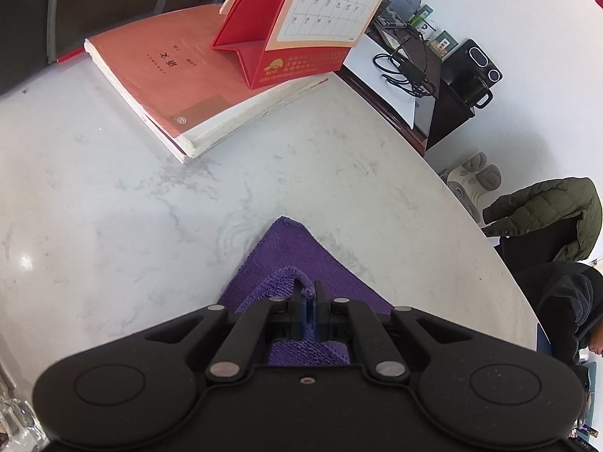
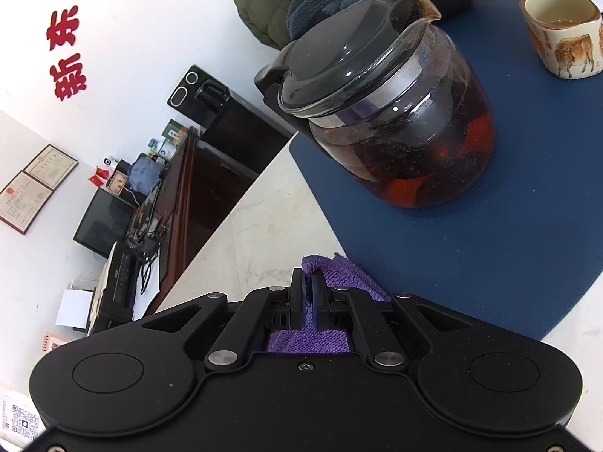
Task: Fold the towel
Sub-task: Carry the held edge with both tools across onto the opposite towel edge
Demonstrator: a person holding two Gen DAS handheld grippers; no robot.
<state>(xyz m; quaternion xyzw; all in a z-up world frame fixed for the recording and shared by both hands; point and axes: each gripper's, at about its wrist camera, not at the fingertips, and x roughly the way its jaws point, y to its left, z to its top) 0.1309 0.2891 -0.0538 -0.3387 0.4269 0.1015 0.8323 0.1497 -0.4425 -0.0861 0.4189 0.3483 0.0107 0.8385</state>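
- Left wrist view: the purple towel [image 1: 290, 260] lies on the white marbled worktop [image 1: 113, 203], one corner pointing away from the camera.
- The left tool [image 1: 309, 293] is clenched on a raised fold of the towel; cloth shows between its jaws.
- Beyond the towel's corner, well apart, a red-covered book [image 1: 158, 75] rests on the worktop, with a red desk calendar [image 1: 301, 37] standing on it.
- Right wrist view: the right tool [image 2: 308, 282] is clenched on a towel [image 2: 339, 267] edge, cloth bunched above the jaws.
- Just beyond the towel lies a blue mat [image 2: 490, 245].
- On the mat, well beyond the towel, stand a glass teapot [image 2: 395, 113] of dark liquid and a painted cup [image 2: 561, 34].
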